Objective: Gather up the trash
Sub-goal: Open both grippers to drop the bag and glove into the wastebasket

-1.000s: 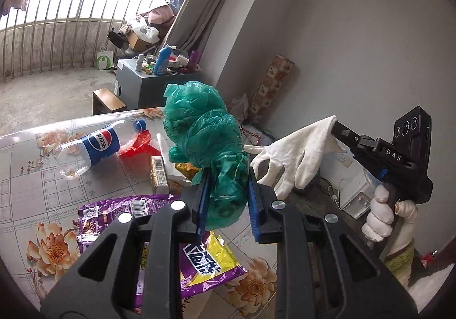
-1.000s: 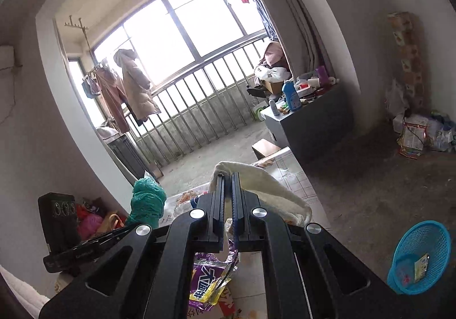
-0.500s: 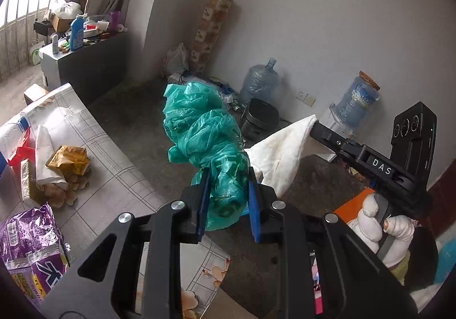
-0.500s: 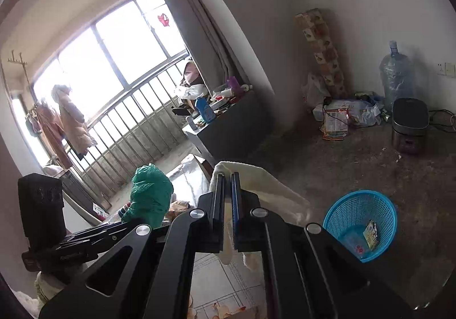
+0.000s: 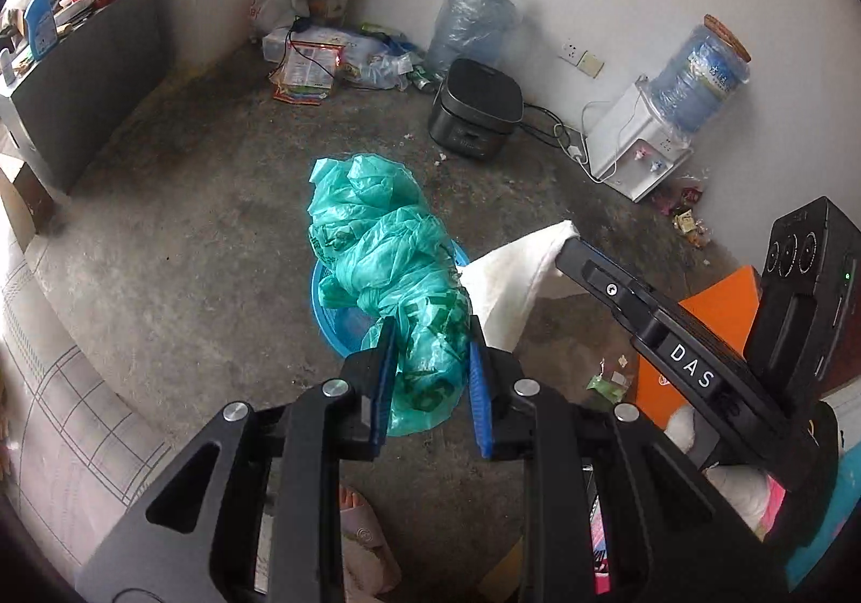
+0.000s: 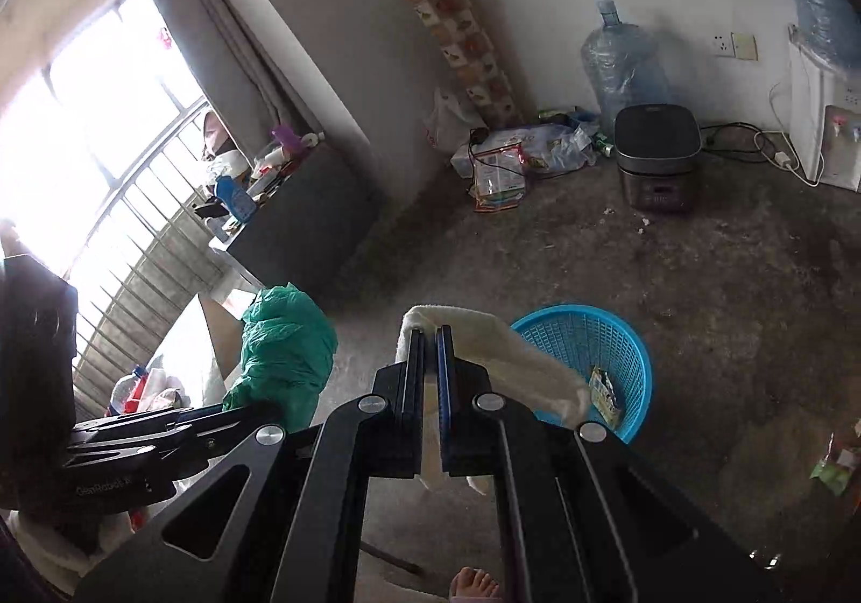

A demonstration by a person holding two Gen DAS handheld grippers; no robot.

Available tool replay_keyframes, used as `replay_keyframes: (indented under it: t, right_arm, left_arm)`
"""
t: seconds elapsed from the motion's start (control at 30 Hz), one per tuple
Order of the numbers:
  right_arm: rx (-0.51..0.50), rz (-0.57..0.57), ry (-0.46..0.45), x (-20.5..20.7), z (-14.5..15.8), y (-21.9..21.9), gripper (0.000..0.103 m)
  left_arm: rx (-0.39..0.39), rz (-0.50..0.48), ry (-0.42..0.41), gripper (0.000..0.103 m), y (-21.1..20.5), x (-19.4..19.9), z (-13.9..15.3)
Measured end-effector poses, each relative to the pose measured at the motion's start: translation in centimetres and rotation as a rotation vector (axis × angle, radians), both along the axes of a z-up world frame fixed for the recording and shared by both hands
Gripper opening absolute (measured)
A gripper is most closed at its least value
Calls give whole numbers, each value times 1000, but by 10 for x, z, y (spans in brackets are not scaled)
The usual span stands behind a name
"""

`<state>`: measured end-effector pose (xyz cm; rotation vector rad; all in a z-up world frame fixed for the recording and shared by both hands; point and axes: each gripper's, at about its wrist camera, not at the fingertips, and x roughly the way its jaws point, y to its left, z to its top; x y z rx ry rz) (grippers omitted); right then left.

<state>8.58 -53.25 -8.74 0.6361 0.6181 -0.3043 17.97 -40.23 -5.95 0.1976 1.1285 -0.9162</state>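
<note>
My left gripper is shut on a crumpled green plastic bag and holds it in the air over the blue basket on the floor. The bag also shows in the right wrist view. My right gripper is shut on a white cotton glove, which drapes over the fingers beside the blue basket. The glove also shows in the left wrist view, right of the bag. A wrapper lies in the basket.
The table edge with a tiled cloth is at the left. On the concrete floor stand a black rice cooker, a water dispenser and a water jug. Loose wrappers lie near the wall. A bare foot is below.
Both grippers swung away from the table and tilted down toward the floor. The blue basket has come under the green bag and beside the glove.
</note>
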Motion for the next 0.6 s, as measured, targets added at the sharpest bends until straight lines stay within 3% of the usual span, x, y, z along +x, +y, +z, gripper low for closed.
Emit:
replay_keyframes:
  t: [0.13,0.2,0.27,0.33,0.37,0.43,0.6]
  right_arm:
    - [29,-38,55,22,-38,-28,5]
    - [76,-41,81,33,-62,-41,5]
    - [109,-49,143,49,-91,-54,7]
    - [119,-49,245,64,-122,-62,20]
    - [125,-55,287,68,-136,-64,33]
    - [129,-72,327,67,-152,-65,35]
    - [138,-104,250,43,-143,-58,35]
  left_arm:
    - [101,-26,-9,24,-47,14,-41]
    - [138,-39,-29,29,-70,21,-60]
    - [168,-49,-38,42,-85,26,-75]
    - [201,-40,-51,46,-96,31,-88]
    - [215,-34,-58,47,-98,34,-92]
    - [218,-27,-65,50,-96,37,-92]
    - [138,-4,-126,57,-74,31,-58]
